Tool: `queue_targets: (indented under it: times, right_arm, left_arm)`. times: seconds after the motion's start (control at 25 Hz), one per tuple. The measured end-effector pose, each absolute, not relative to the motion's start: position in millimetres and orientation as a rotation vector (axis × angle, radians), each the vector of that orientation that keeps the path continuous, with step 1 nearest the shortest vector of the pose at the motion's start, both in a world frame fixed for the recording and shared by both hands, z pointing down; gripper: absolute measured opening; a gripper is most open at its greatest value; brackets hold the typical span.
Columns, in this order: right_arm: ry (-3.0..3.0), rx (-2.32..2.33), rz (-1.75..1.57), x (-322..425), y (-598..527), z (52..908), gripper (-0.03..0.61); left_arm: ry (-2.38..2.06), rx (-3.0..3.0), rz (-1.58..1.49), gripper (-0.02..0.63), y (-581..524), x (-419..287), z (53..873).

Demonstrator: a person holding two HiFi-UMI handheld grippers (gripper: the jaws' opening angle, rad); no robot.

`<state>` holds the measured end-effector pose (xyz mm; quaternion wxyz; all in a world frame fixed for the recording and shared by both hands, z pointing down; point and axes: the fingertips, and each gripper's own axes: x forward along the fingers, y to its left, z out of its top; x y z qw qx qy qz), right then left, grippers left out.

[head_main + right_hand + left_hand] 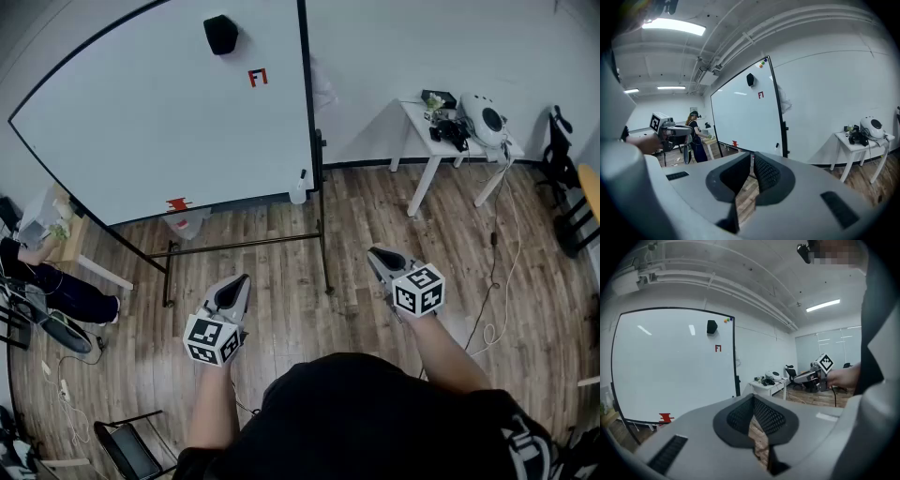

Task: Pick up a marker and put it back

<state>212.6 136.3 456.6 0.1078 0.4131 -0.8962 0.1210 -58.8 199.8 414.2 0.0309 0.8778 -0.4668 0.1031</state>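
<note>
Head view, left gripper [240,281] and right gripper [377,253] held above wooden floor [281,272], each with jaws pressed together on nothing, whiteboard [141,122] far left, white table [417,118] far right

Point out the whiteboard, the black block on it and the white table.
whiteboard [159,122], head view, bare middle of its surface.
black block [220,34], head view, its centre.
white table [427,186], head view, its near leg.

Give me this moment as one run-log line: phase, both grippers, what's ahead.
phase: pick not started | left gripper: shut, empty | right gripper: shut, empty | ahead: large black-framed whiteboard
</note>
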Motion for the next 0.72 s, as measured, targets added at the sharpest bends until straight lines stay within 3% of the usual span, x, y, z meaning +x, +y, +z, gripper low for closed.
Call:
queue_targets:
  times: [0.72]
  right_arm:
    - [-2.678,1.19,0.365,236,100,457,0.018]
  left_arm:
    - [-1.487,2.676,0.343,0.012,177,-35,406]
